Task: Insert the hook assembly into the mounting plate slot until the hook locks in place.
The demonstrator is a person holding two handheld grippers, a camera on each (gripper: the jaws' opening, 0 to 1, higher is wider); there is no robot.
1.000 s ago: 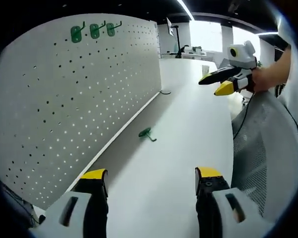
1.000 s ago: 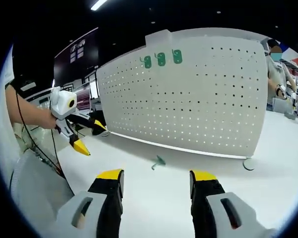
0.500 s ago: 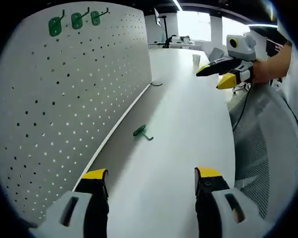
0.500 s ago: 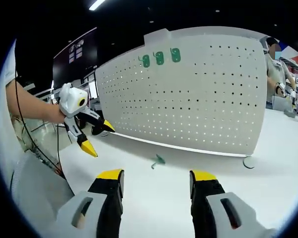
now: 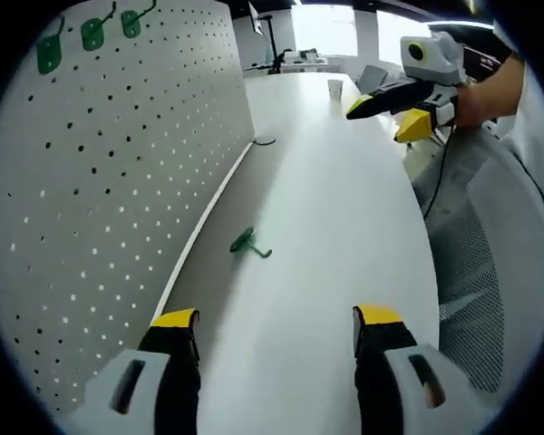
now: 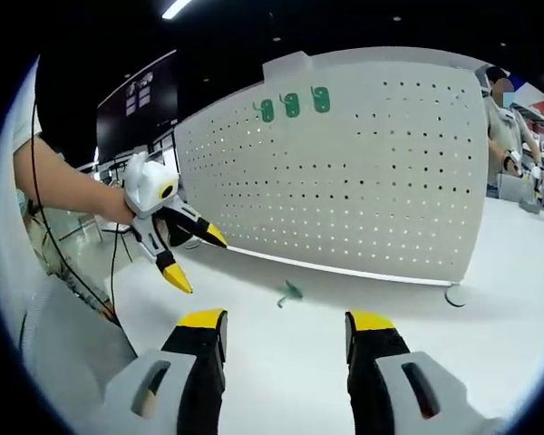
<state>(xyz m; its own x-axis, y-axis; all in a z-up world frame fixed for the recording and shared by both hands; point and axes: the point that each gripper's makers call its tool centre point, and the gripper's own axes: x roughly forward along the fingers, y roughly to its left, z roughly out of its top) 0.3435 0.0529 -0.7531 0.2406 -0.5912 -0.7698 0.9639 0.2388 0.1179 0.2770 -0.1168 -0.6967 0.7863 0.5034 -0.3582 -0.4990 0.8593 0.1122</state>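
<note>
Left gripper view first: the left gripper (image 5: 276,340) hangs over the white table (image 5: 344,236) with its jaws spread wide and nothing between them, probably because the loose green hook (image 5: 247,243) lies ahead at about 12 o'clock, near the foot of the white pegboard (image 5: 118,172) and not yet picked up; the right gripper (image 5: 390,107) comes in at 1 o'clock, jaws parted too and empty; three green hooks (image 5: 89,33) already sit high on the board at 10 o'clock, so I'd guess this one goes beside them.

Right gripper view: same loose hook (image 6: 288,293) on the table just past the open yellow-tipped jaws; the left gripper (image 6: 192,256) at 9 o'clock points toward it, looks like it's lining up for the grab; mounted hooks (image 6: 294,105) at 12 o'clock.
</note>
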